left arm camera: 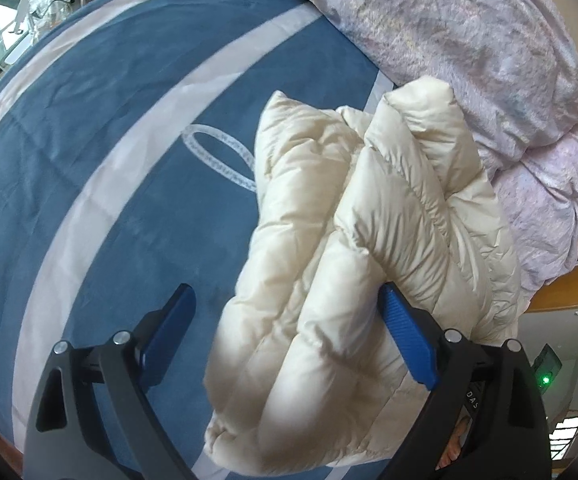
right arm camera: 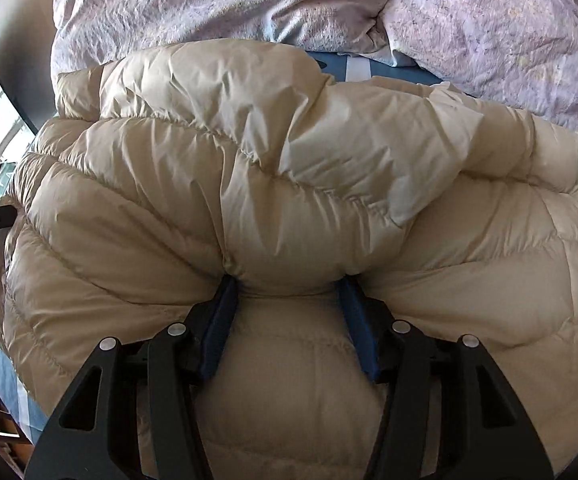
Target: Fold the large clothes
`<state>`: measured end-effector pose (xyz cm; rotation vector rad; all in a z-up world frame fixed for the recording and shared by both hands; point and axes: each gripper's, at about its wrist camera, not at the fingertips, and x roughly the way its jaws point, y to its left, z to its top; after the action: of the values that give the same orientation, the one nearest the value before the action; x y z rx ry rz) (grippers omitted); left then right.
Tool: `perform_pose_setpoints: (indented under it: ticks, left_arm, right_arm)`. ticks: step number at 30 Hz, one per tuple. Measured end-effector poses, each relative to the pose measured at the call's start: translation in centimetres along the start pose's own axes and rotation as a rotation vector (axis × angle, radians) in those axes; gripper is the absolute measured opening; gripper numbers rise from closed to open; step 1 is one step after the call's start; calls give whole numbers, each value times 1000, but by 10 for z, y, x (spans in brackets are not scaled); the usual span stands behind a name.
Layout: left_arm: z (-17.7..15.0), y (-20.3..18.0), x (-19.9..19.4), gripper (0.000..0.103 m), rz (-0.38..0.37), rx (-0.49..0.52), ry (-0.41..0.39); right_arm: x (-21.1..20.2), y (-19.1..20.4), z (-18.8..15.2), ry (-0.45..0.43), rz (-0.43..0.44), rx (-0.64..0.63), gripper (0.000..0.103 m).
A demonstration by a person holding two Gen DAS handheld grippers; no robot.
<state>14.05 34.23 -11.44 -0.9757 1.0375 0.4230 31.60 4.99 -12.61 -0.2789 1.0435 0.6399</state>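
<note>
Blue-and-white striped bedding [left arm camera: 101, 128] is lying under a cream puffer jacket [left arm camera: 353, 264] bunched on the bed, a lilac duvet [left arm camera: 469, 44] heaped beyond it. Left tool [left arm camera: 285, 308] is hovering with jaws spread wide, one pad brushing the jacket. Right tool [right arm camera: 287, 294] is pinching a padded fold of the jacket [right arm camera: 273, 184].

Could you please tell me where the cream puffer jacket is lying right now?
The cream puffer jacket lies bunched on the blue striped bedspread, right of centre in the left wrist view, directly below the lilac floral duvet.
</note>
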Motion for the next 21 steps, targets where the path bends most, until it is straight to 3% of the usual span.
perform_pose_setpoints:
  ticks: [9,11,13,17,21]
  left_arm:
    - [8,-17,14,94,44,74,23]
    - [9,-20,16,86,29,82,25]
    - [7,-24,17,72,-12,80,42]
    - [1,-31,16,57,-38,88,41]
    - [-6,-45,7,27,-63,121,19]
  right_arm:
    - [-2,-1,-1,-3,14,4,56]
    - [-1,-1,-1,-3,15,4,56]
    - [-2,-1,0,-3,16,5,56]
    - [-2,-2,0,-7,17,4,56]
    - [-2,-1,-1,-15,18,3,56]
